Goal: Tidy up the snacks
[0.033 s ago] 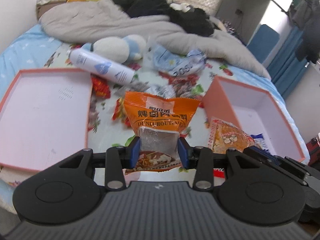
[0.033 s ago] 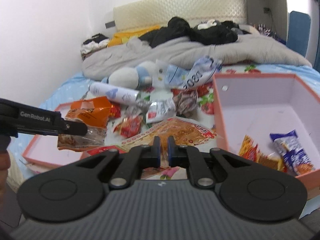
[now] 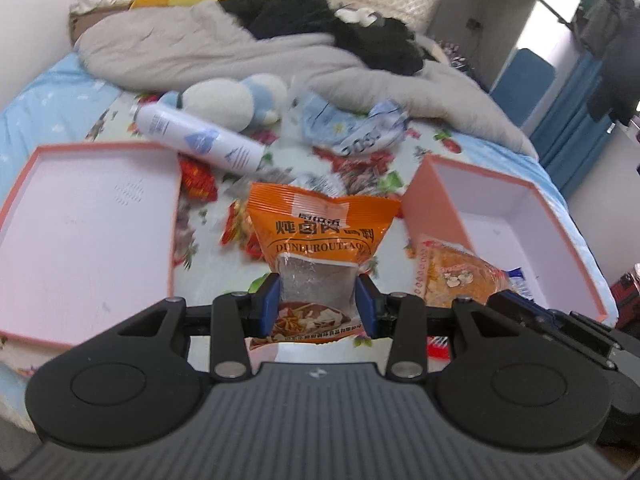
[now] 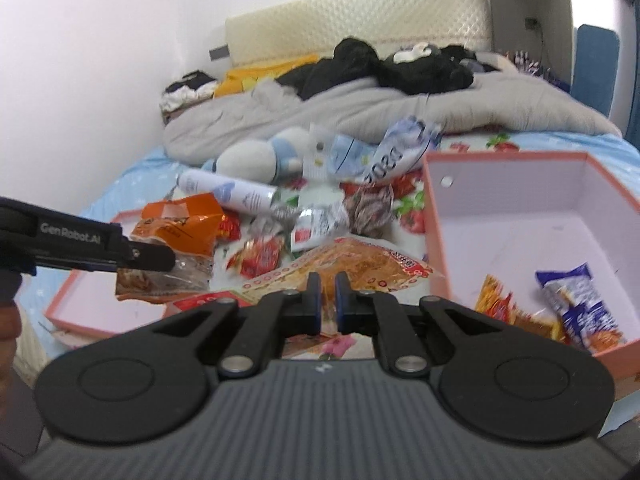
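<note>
My left gripper (image 3: pixel 318 300) is shut on the clear lower part of an orange snack bag (image 3: pixel 324 228) and holds it upright above the bed. In the right wrist view the same bag (image 4: pixel 180 220) hangs from the left gripper (image 4: pixel 154 258) over a flat pink lid (image 4: pixel 80 308). My right gripper (image 4: pixel 328 300) has its jaws almost together, pinching the near edge of a large orange bread packet (image 4: pixel 360 264) that lies against the deep pink box (image 4: pixel 500 184). A blue packet (image 4: pixel 576 300) and an orange packet (image 4: pixel 504 304) lie inside that box.
Loose red and silver wrappers (image 4: pixel 260 256) lie on the floral sheet between lid and box. Behind them are a white spray bottle (image 3: pixel 196 140), a plush toy (image 3: pixel 228 100), crumpled bags and a grey blanket (image 3: pixel 200 48). The pink lid (image 3: pixel 80 232) lies on the left.
</note>
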Action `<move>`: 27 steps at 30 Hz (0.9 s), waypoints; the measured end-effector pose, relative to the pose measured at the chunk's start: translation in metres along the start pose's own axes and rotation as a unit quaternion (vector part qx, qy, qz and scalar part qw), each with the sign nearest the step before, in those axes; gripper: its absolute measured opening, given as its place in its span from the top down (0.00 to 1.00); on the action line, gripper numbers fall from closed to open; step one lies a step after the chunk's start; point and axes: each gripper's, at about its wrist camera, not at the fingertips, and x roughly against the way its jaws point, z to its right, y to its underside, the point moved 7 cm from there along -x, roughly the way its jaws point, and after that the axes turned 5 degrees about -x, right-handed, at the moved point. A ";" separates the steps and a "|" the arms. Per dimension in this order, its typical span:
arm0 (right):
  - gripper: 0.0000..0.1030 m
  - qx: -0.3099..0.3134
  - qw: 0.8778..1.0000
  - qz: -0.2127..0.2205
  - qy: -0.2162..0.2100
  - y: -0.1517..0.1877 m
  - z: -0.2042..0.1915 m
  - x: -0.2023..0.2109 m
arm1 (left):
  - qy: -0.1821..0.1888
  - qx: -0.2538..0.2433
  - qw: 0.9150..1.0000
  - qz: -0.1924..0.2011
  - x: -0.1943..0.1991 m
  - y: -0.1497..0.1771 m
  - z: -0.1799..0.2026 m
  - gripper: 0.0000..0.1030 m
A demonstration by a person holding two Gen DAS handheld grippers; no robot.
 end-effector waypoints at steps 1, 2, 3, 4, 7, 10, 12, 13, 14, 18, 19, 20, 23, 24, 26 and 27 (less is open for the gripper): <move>0.98 -0.002 1.000 0.007 0.003 -0.005 0.002 0.006 | 0.003 -0.004 1.000 0.004 0.004 -0.004 0.005 0.56; 0.98 -0.003 1.000 0.013 0.005 -0.010 0.004 0.010 | 0.007 -0.005 1.000 0.008 0.007 -0.008 0.009 0.56; 0.98 -0.003 1.000 0.020 0.007 -0.014 0.005 0.015 | 0.013 -0.007 1.000 0.012 0.010 -0.012 0.014 0.56; 0.98 0.000 1.000 0.027 0.012 -0.018 0.006 0.018 | 0.016 -0.010 1.000 0.014 0.011 -0.015 0.018 0.56; 0.98 0.005 0.999 0.039 0.020 -0.028 0.012 0.024 | 0.029 -0.015 0.999 0.022 0.014 -0.025 0.031 0.56; 0.98 0.005 0.999 0.043 0.031 -0.032 0.023 0.022 | 0.033 -0.025 0.999 0.030 0.013 -0.031 0.043 0.56; 0.98 0.001 0.999 0.039 0.036 -0.030 0.032 0.020 | 0.036 -0.027 0.999 0.028 0.008 -0.031 0.047 0.56; 0.98 -0.004 0.999 0.035 0.036 -0.027 0.036 0.018 | 0.035 -0.028 0.999 0.025 0.004 -0.029 0.049 0.56; 0.98 -0.012 0.999 0.028 0.034 -0.022 0.040 0.016 | 0.035 -0.029 0.999 0.021 0.000 -0.026 0.048 0.56; 0.95 -0.038 0.999 0.003 0.028 0.010 0.048 0.009 | 0.028 -0.032 0.999 -0.002 -0.023 -0.004 0.042 0.56; 0.94 -0.042 0.999 -0.006 0.028 0.019 0.049 0.006 | 0.031 -0.030 0.999 -0.007 -0.030 0.004 0.039 0.56; 0.94 -0.046 0.998 -0.018 0.024 0.028 0.048 0.002 | 0.030 -0.026 0.999 -0.016 -0.038 0.012 0.035 0.56; 0.92 -0.048 0.998 -0.050 0.008 0.056 0.040 -0.012 | 0.022 -0.018 0.999 -0.044 -0.060 0.037 0.020 0.56; 0.88 -0.045 0.997 -0.061 0.008 0.065 0.036 -0.017 | 0.018 -0.016 0.998 -0.053 -0.066 0.044 0.015 0.56; 0.56 -0.038 0.997 -0.073 0.000 0.076 0.026 -0.026 | 0.010 -0.010 0.998 -0.069 -0.075 0.059 0.005 0.56; 0.49 -0.035 0.996 -0.077 -0.003 0.080 0.022 -0.030 | 0.006 -0.007 0.997 -0.074 -0.077 0.065 0.000 0.56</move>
